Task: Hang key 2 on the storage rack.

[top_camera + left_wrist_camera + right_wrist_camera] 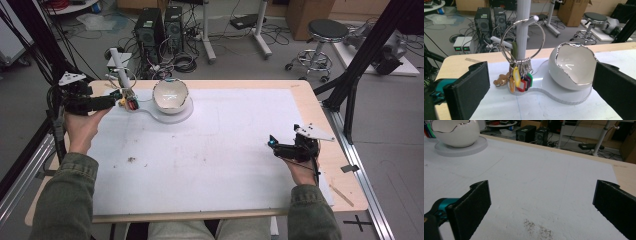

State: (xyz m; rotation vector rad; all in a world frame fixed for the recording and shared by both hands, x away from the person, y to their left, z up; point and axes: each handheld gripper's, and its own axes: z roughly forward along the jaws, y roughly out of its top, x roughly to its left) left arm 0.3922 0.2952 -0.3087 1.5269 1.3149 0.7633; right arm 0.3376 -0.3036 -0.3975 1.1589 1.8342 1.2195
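From the high view my left gripper (119,95) hung at the worktop's (210,150) far-left edge beside the key ring (129,102), my right gripper (274,144) over bare sheet; the left gripper view showed spread jaws framing tags (520,81), stand (522,30) and bowl (572,66); the right gripper view showed parted jaws, empty.

This is a lab. Computer towers (159,27) and loose cables (182,62) sit on the floor. A rolling stool (324,37) stands nearby.
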